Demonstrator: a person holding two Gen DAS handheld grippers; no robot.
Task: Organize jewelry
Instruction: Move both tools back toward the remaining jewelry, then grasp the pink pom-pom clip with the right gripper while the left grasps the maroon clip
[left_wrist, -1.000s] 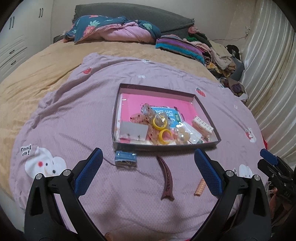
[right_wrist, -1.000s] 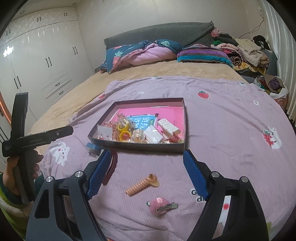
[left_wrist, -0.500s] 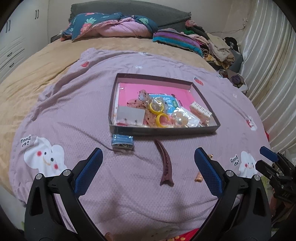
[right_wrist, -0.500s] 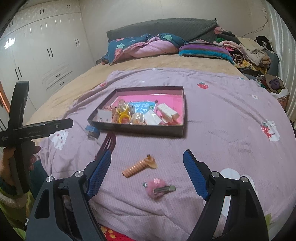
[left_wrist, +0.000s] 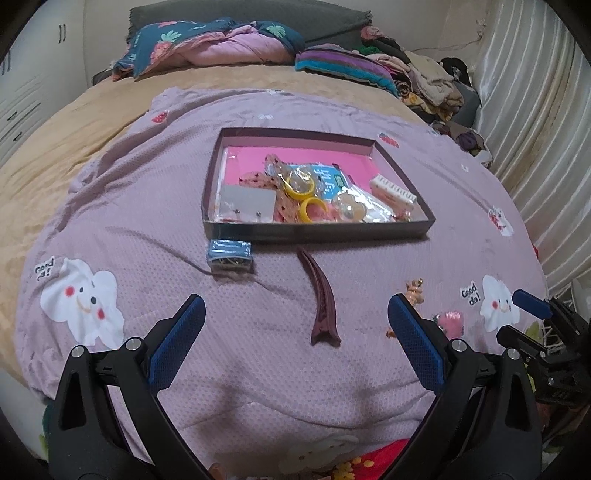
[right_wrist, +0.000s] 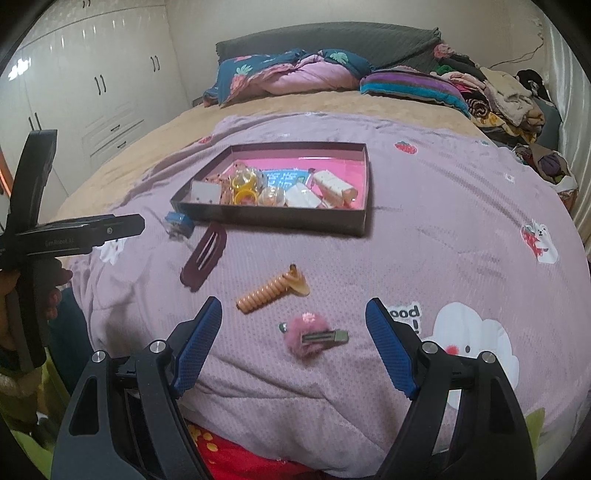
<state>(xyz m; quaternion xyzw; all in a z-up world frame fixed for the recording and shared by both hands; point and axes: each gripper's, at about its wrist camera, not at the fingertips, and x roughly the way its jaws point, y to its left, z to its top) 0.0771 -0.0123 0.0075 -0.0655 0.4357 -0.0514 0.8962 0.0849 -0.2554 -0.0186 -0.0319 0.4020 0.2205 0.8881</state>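
Observation:
A shallow dark box (left_wrist: 317, 232) with a pink floor holds several hair accessories and packets; it also shows in the right wrist view (right_wrist: 288, 221). In front of it on the purple blanket lie a small blue packet (left_wrist: 229, 255), a maroon hair clip (left_wrist: 320, 306) (right_wrist: 204, 256), an orange spiral clip (right_wrist: 271, 291) and a pink fluffy clip (right_wrist: 312, 335). My left gripper (left_wrist: 295, 343) is open and empty, hovering just short of the maroon clip. My right gripper (right_wrist: 293, 345) is open and empty, with the pink fluffy clip between its fingertips' line.
The purple blanket (left_wrist: 129, 206) covers a tan bed. Pillows and folded bedding (left_wrist: 221, 44) lie at the far end, a pile of clothes (right_wrist: 506, 96) at the far right. White wardrobes (right_wrist: 92, 92) stand left. A curtain (left_wrist: 535, 129) hangs right.
Both grippers have drawn back toward the near edge of the bed and lowered a little; the box and loose clips now sit farther away. Nothing was picked up.

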